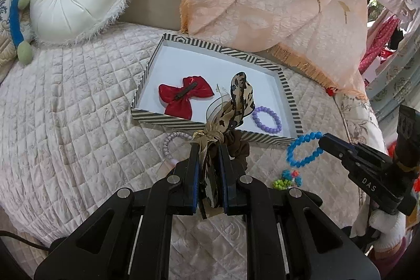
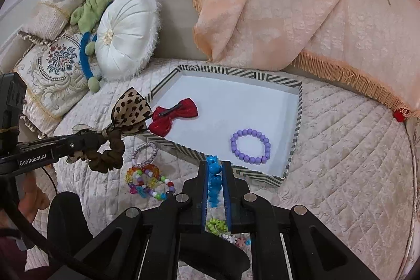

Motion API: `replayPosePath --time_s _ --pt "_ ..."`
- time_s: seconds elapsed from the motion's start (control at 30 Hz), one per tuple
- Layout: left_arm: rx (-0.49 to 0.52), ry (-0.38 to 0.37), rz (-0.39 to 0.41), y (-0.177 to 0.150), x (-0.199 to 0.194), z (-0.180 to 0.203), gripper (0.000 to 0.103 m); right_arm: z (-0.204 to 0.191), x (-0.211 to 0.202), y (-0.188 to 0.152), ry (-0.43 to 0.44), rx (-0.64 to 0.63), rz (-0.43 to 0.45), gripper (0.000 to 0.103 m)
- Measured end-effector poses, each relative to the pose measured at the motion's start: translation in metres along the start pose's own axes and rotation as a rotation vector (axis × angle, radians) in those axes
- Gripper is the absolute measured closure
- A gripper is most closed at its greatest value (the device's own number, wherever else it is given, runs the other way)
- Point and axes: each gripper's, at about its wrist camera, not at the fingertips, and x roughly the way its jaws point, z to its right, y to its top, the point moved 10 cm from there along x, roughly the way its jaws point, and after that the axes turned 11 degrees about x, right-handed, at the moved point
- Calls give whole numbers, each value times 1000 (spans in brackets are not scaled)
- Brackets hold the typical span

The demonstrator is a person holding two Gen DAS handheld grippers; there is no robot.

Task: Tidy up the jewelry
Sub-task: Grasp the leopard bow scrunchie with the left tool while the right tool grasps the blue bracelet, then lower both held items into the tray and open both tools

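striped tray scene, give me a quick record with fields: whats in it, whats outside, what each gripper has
tray: striped tray on the quilted bed cover
in tray: red bow, purple bead bracelet
left gripper: shut on leopard-print bow scrunchie
right gripper: shut on blue bead bracelet
still on cover: lilac bracelet, multicolour bead bracelets
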Motion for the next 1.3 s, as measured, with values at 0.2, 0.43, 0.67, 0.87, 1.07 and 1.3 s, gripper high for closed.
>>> replayPosePath --time_s 0.2,0.43,0.67,0.87,1.07,1.3 --pt "1 23 -12 9 13 -6 91 -3 8 7 2 -12 -8 94" --pt "25 31 -13 29 27 1 91 -4 17 30 -9 -27 0 94" --pt "24 19 -15 53 50 12 91 3 37 60 -29 -32 -4 94" --pt "0 -1 -25 72 82 21 91 18 66 82 -29 8 -16 94" --pt "-27 37 -77 70 125 13 91 40 112 93 -54 39 -70 94" --pt "-12 79 -108 59 143 1 91 95 155 95 -152 134 -113 94"
